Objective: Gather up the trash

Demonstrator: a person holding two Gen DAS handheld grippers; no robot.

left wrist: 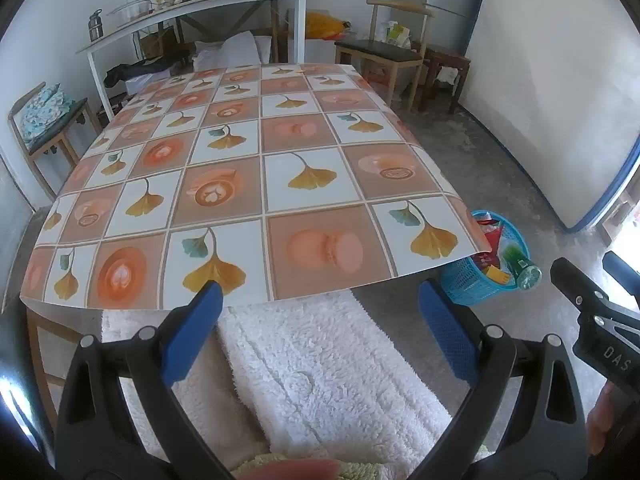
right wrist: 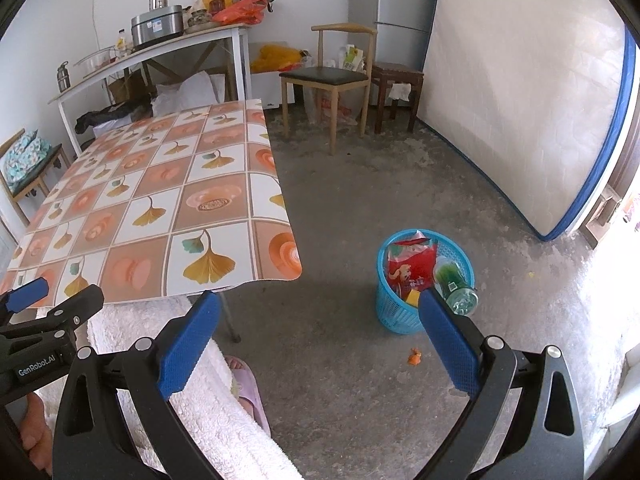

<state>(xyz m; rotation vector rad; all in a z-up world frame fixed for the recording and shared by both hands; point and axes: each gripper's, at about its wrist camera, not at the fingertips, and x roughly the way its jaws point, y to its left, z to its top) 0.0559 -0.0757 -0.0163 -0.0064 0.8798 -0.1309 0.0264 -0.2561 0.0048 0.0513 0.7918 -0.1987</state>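
Note:
A blue mesh trash basket (right wrist: 394,314) stands on the floor right of the table; the left wrist view shows the same basket (left wrist: 468,286) past the table corner. It holds a red snack bag (right wrist: 412,268), a green plastic bottle (right wrist: 456,284) leaning over the rim, and other wrappers. A small orange scrap (right wrist: 415,357) lies on the floor in front of the basket. My left gripper (left wrist: 320,296) hangs open at the table's near edge, nothing between its fingers. My right gripper (right wrist: 320,304) is open above the floor, left of the basket.
The table (left wrist: 256,168) carries a tablecloth with ginkgo leaves and orange squares. White fleece-clad legs (left wrist: 320,380) sit below the grippers, a slippered foot (right wrist: 248,384) on the floor. Chairs (right wrist: 328,76), a stool, a leaning mattress (right wrist: 520,120) and a cluttered side table (right wrist: 160,48) line the walls.

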